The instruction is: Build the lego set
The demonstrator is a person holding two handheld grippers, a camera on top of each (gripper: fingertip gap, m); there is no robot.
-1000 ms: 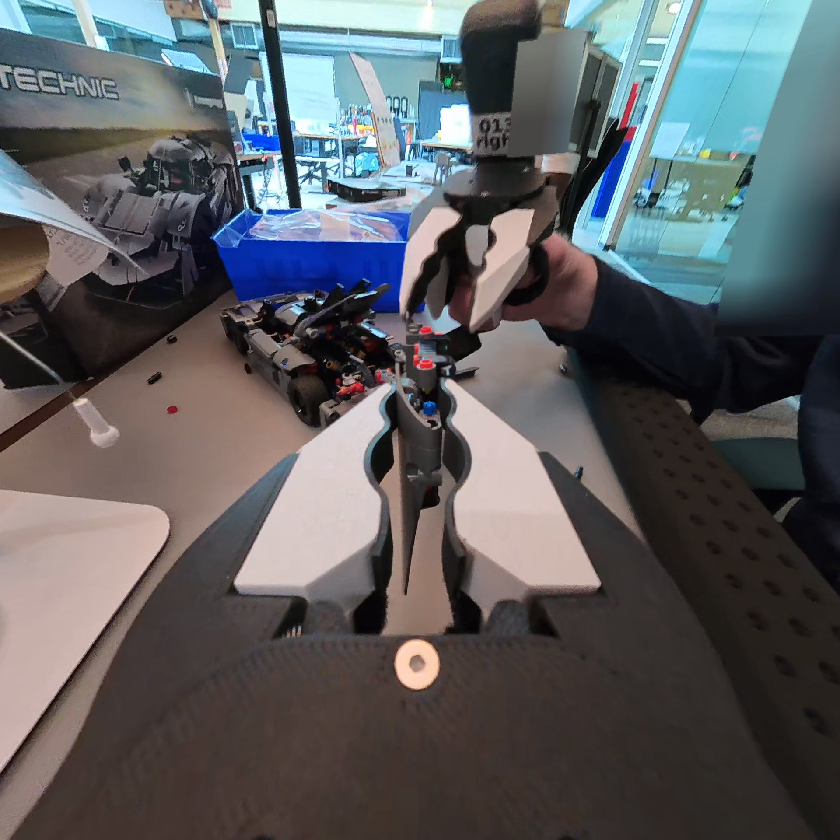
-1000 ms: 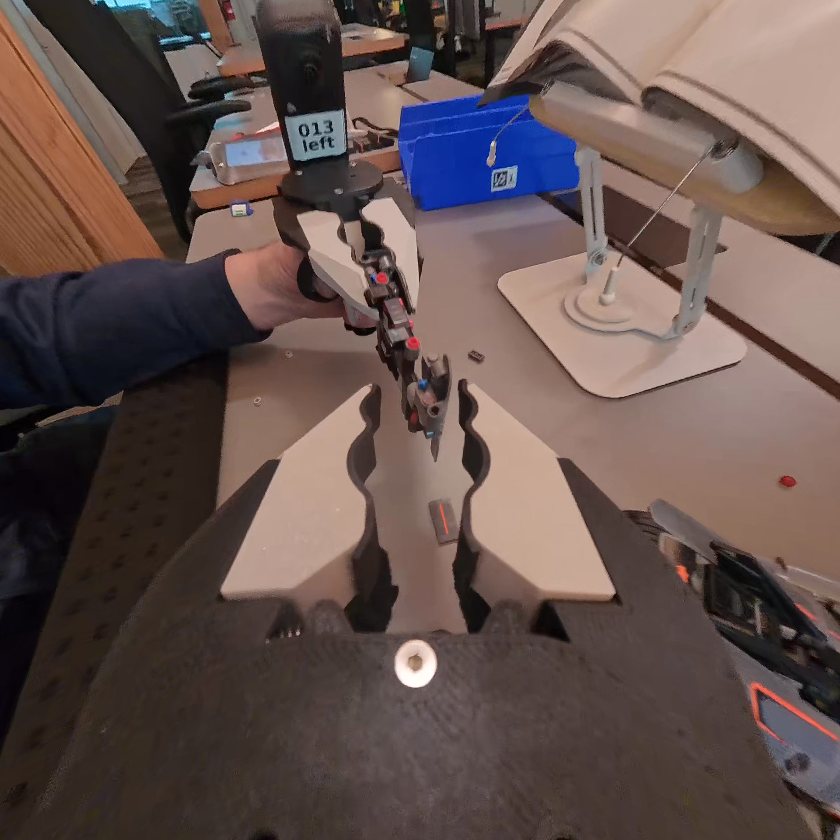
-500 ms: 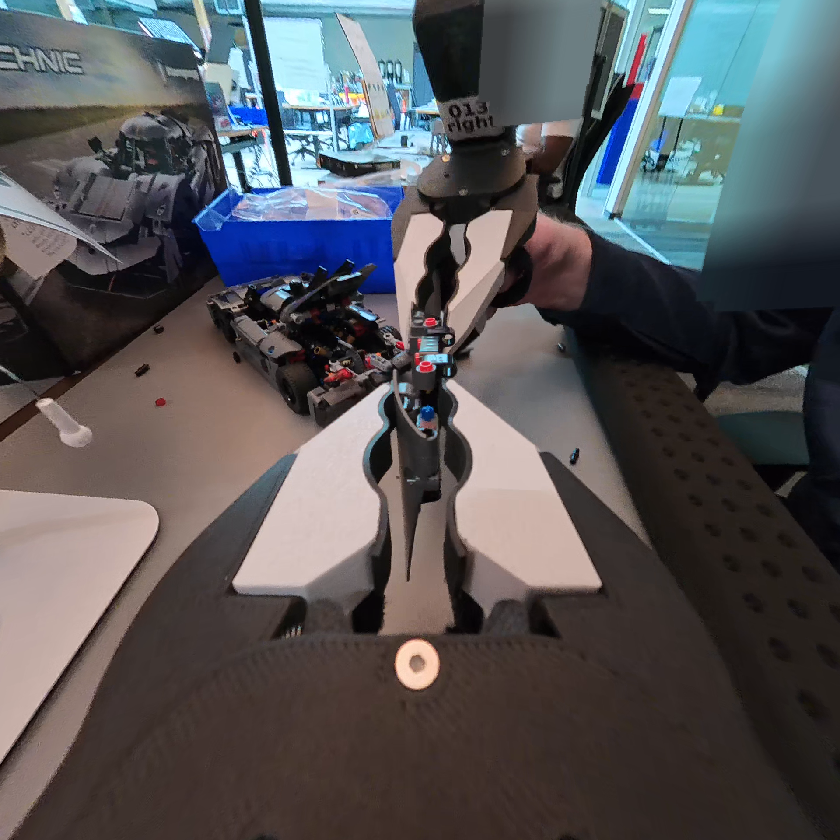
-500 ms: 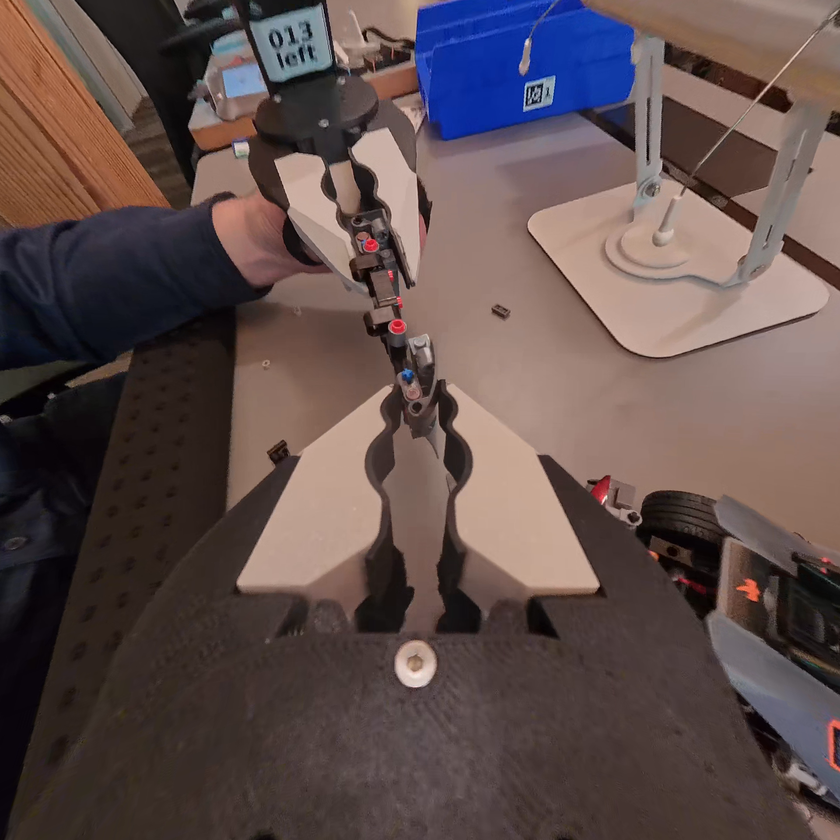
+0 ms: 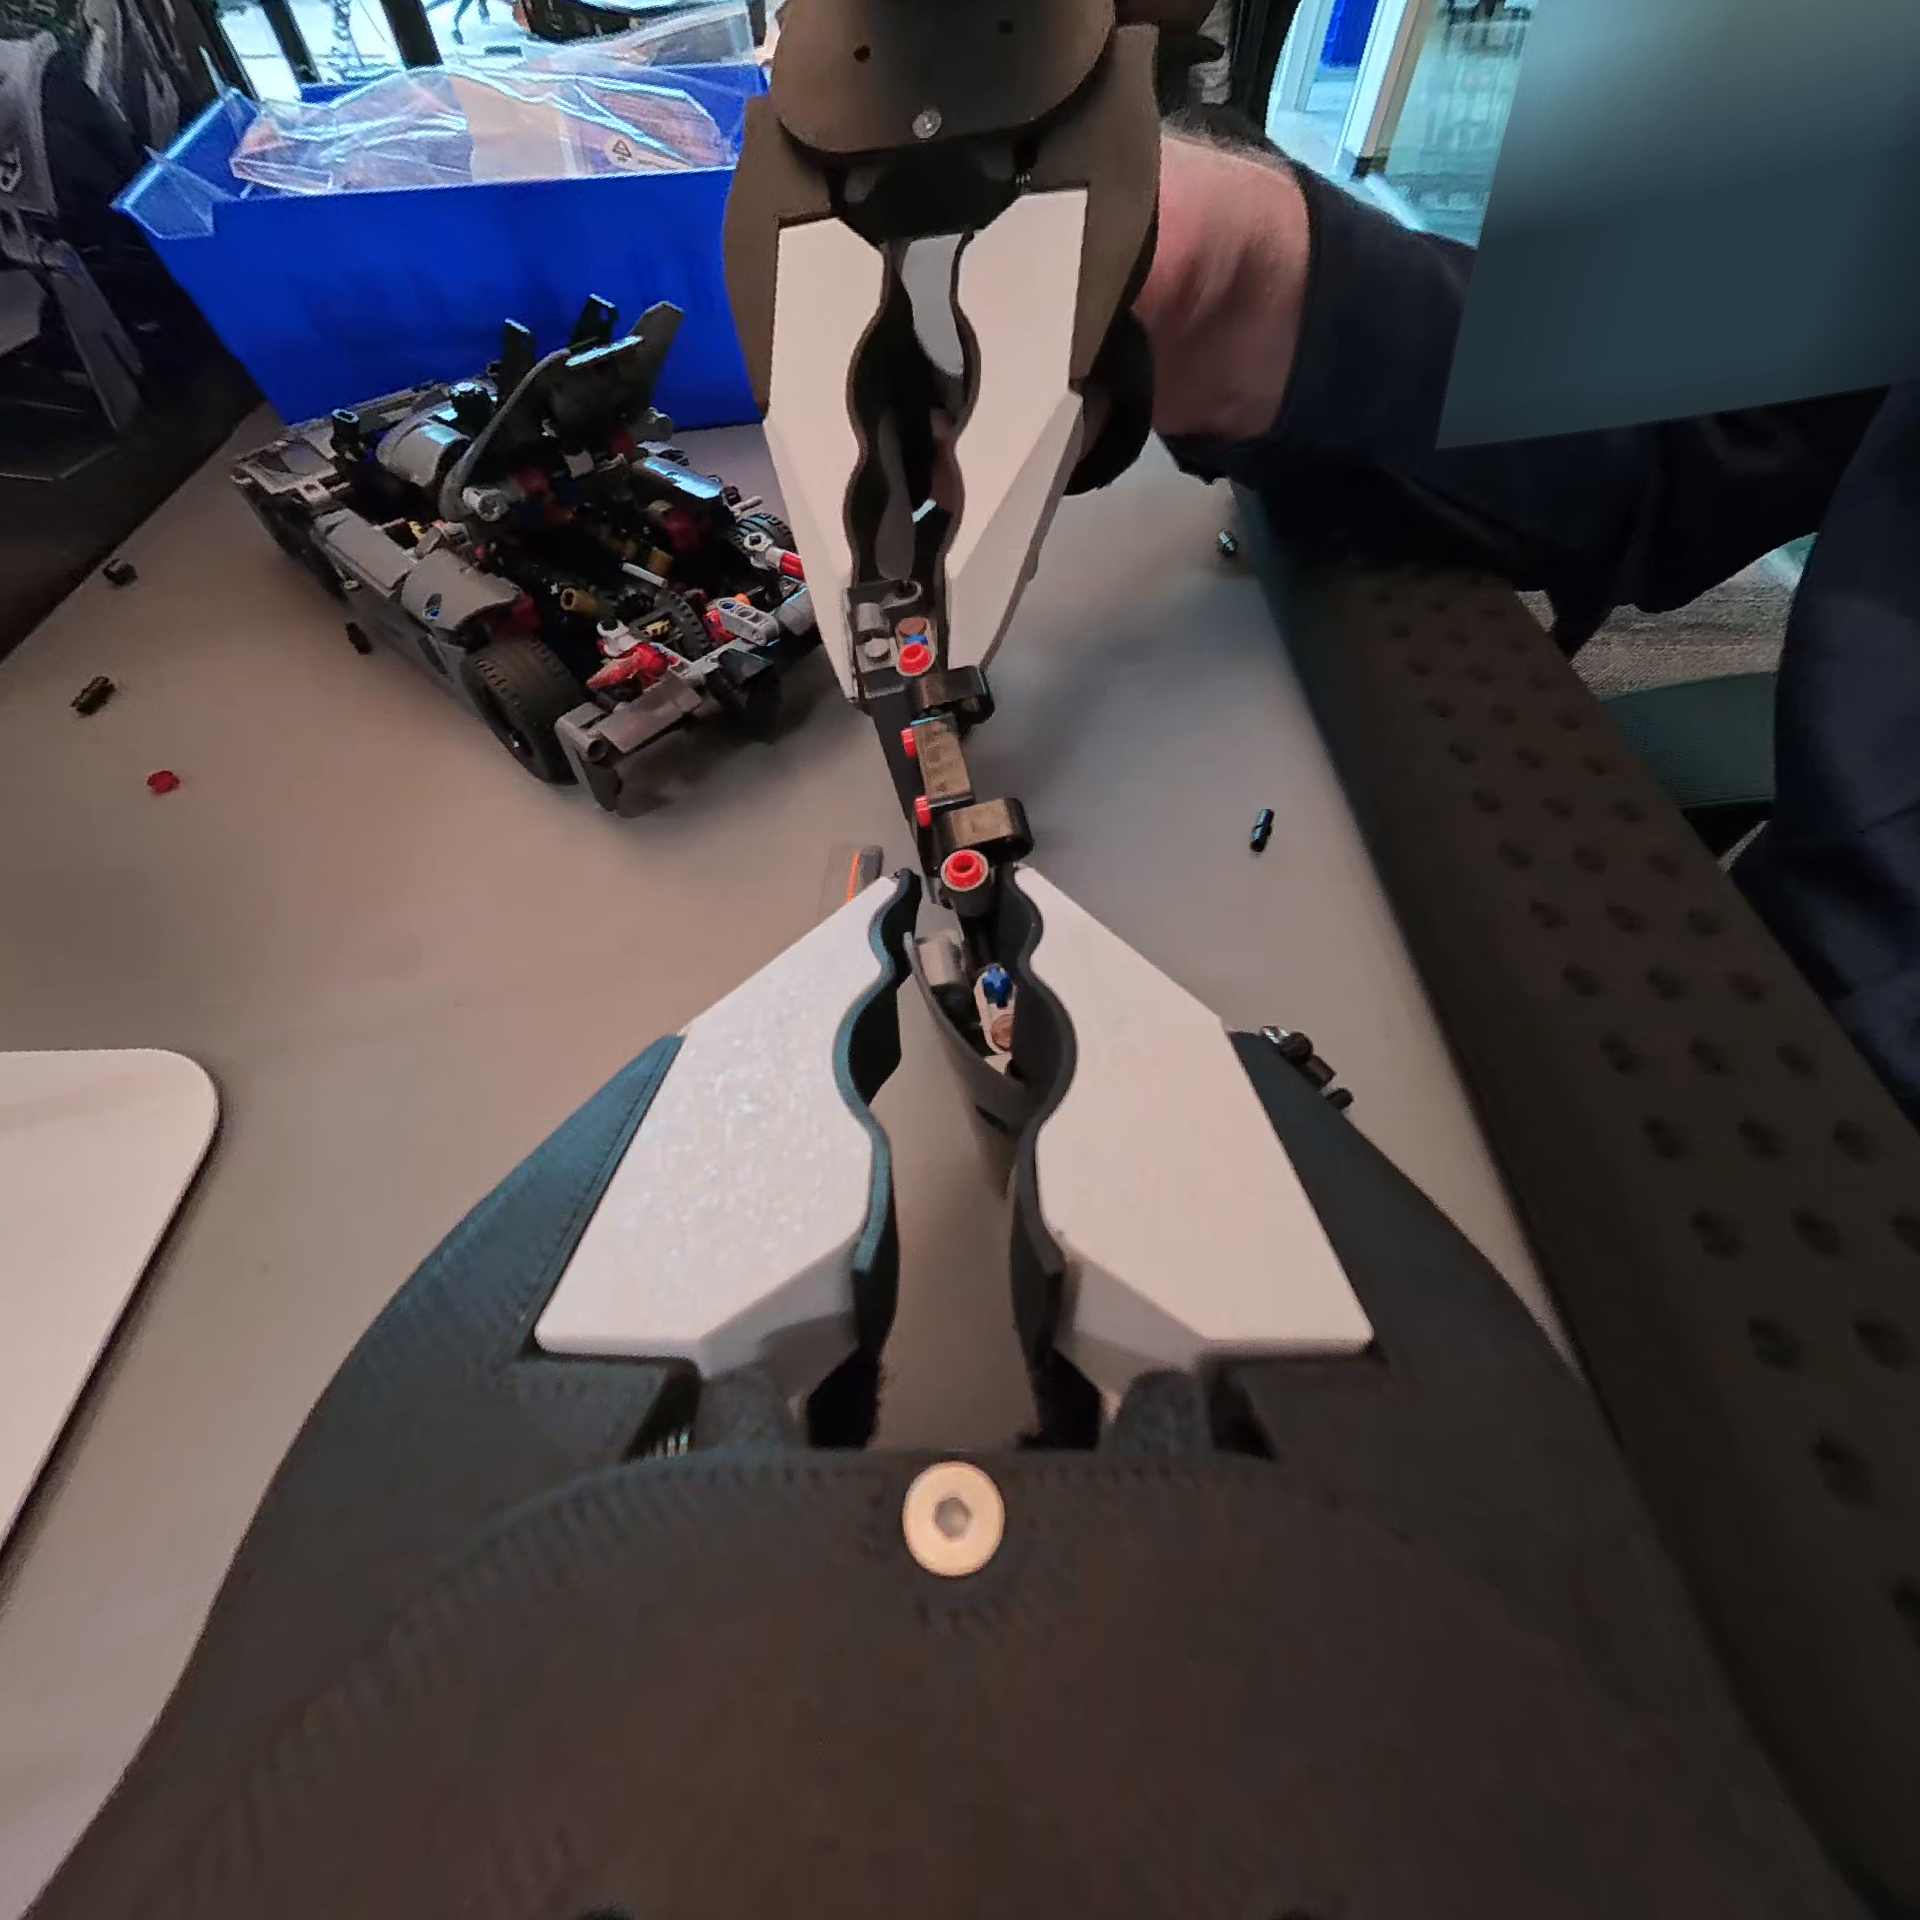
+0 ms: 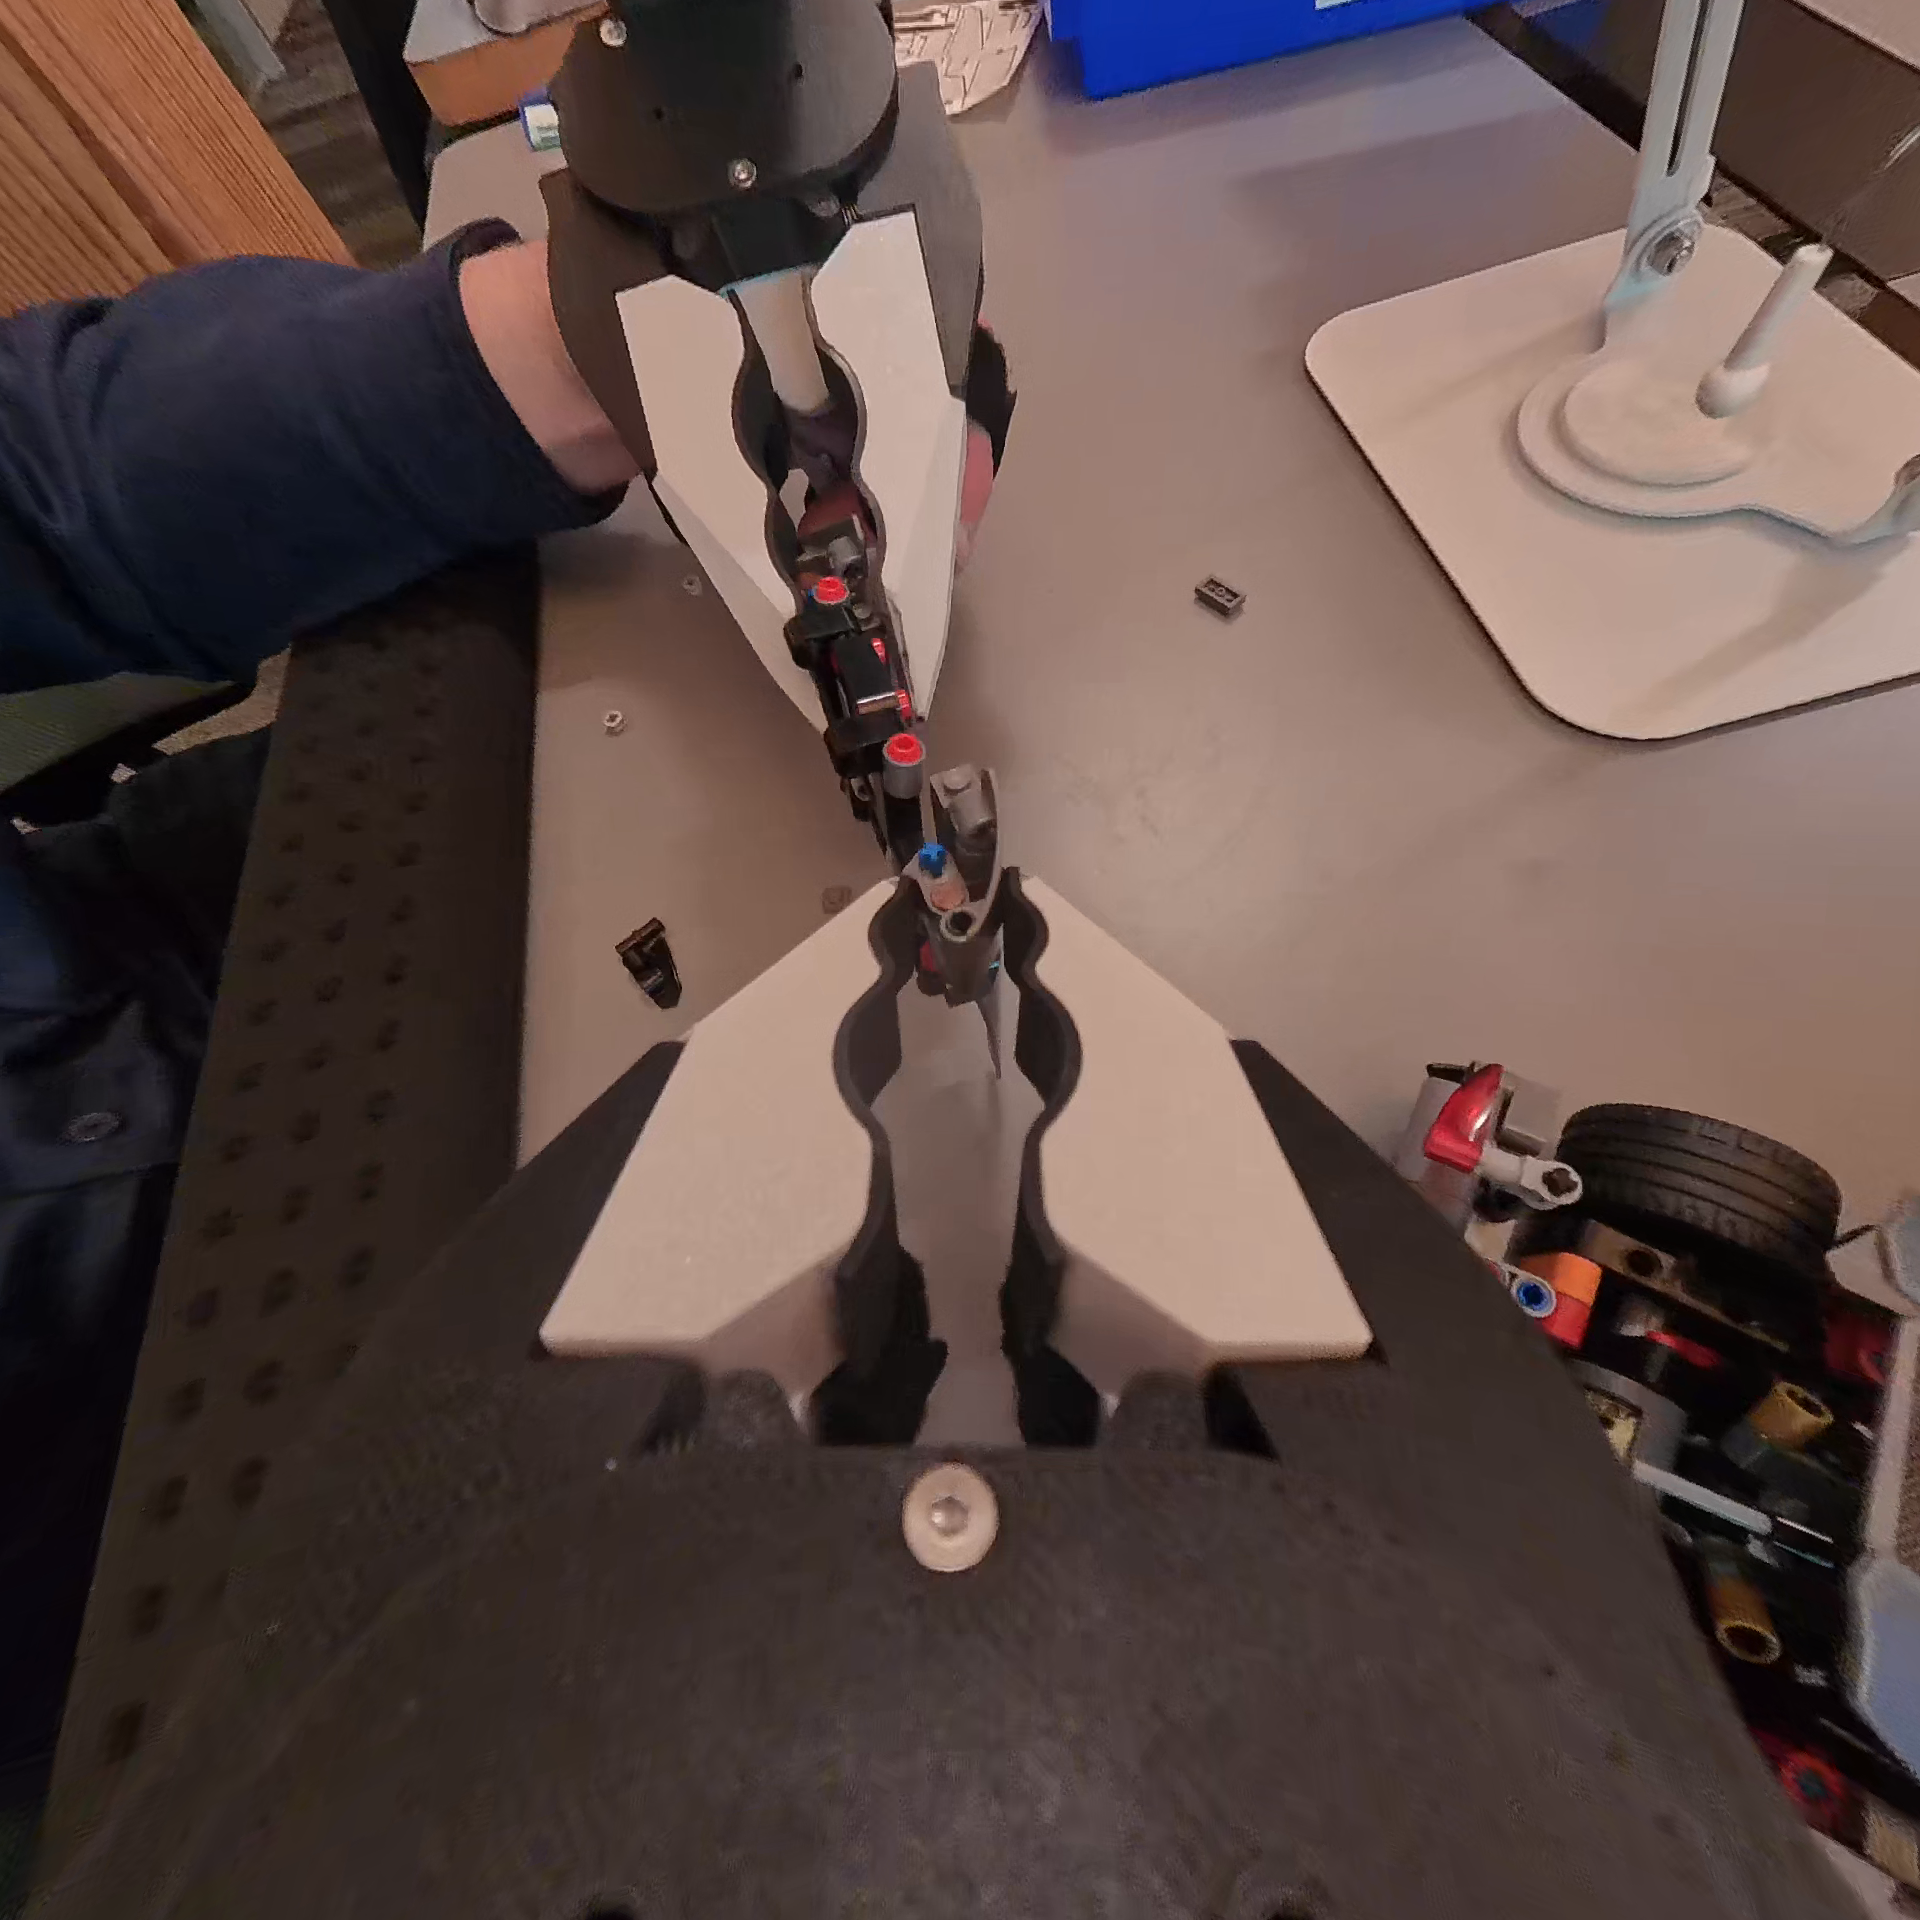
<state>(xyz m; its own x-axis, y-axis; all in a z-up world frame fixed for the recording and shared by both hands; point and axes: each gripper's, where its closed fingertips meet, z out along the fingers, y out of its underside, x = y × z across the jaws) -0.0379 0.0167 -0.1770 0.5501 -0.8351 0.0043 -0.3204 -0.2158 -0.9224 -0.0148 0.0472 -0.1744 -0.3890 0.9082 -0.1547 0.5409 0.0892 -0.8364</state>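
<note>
A long Lego sub-assembly, a black beam with red pins and a grey piece at each end, hangs above the table between my two grippers. My left gripper is shut on one end, where a blue pin shows between the fingers. My right gripper comes in from the far side and is shut on the other end. In the right wrist view the right gripper grips a grey pointed end of the sub-assembly, and the left gripper holds the far end. The partly built Lego car stands to the left.
The car lies close at the right gripper's right. A blue bin with plastic bags stands behind it. A white stand base sits on the table. Loose pieces lie about: a black pin, a red piece, a black brick. A black perforated mat lines the table edge. My right tips are roughly 15 cm from the partly built Lego car.
The right gripper was open a second ago; it has come in and shut on the free end of the sub-assembly. Both grippers have tilted downwards.
</note>
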